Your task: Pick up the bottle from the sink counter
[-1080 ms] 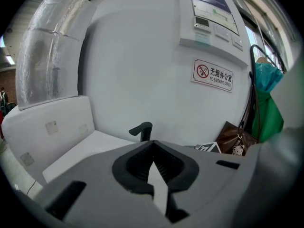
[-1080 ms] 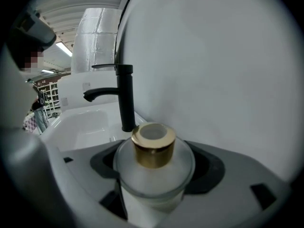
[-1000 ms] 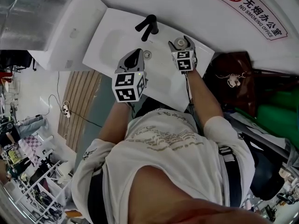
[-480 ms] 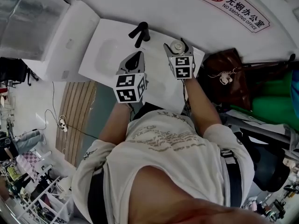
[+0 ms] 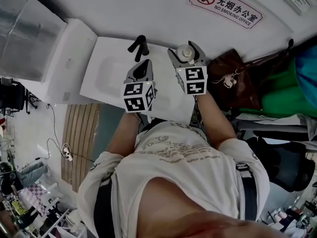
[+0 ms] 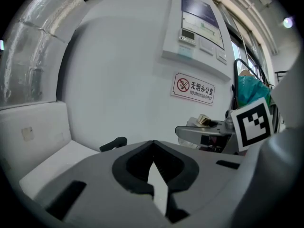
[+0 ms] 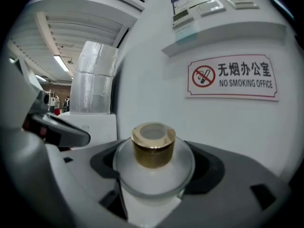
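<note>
Fingers (image 7: pixel 237 184) of the right gripper (image 5: pixel 186 56) are closed round a frosted, round-shouldered glass bottle with a gold metal cap (image 7: pixel 153 170), its body seated in the dark hollow between the two grey jaws and its neck rising just above them. The bottle stands upright, long axis vertical, cap up, at the back right corner of the white sink counter (image 5: pixel 106 71), close to the white wall. No view shows whether its base has left the surface. With the grip apparently made, the coming move looks like a straight lift, upward along the bottle's own axis and clear of the counter's edge. Just to its left, the left gripper (image 5: pixel 143 64) hangs over the basin with its jaws pressed together on nothing, beside the black lever faucet (image 5: pixel 138 44); the right is plainly the working hand here. On the wall above, a red-and-white no-smoking sign (image 5: pixel 225 8) looks down on the scene.
</note>
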Demonstrator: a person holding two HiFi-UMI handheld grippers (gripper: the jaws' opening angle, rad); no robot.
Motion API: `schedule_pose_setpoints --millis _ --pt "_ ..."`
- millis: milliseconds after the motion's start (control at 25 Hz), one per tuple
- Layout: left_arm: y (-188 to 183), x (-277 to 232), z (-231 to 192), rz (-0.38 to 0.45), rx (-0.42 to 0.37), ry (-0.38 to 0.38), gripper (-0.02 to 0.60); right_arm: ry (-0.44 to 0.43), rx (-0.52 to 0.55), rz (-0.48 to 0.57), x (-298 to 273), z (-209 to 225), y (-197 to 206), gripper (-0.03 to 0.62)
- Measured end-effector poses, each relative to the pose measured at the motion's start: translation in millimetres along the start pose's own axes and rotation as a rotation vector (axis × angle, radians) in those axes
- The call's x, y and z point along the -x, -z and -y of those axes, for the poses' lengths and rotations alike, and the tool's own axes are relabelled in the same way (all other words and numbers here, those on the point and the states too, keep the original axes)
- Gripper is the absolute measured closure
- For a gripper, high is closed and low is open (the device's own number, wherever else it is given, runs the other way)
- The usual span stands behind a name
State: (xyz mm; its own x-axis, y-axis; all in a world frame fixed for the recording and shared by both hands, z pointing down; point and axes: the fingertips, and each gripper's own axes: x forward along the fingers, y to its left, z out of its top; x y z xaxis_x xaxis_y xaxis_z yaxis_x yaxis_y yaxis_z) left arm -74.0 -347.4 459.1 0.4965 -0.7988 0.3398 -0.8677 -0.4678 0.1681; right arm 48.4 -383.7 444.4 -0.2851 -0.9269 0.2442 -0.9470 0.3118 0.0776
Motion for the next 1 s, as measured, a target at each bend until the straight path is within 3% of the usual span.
schedule_pose_setpoints --millis 400,720,1000 --pt "-14 -13 38 0.013 -0.054 0.108 0.561 0.167 -0.074 0.092 74 35 -39 0.253" --pt "-14 -19 63 0.001 -0.088 0.182 0.561 0.251 -0.099 0.087 112 48 -24 0.253" --pt "-16 -22 75 -0.003 -0.111 0.212 0.561 0.27 -0.114 0.089 118 54 -15 0.253"
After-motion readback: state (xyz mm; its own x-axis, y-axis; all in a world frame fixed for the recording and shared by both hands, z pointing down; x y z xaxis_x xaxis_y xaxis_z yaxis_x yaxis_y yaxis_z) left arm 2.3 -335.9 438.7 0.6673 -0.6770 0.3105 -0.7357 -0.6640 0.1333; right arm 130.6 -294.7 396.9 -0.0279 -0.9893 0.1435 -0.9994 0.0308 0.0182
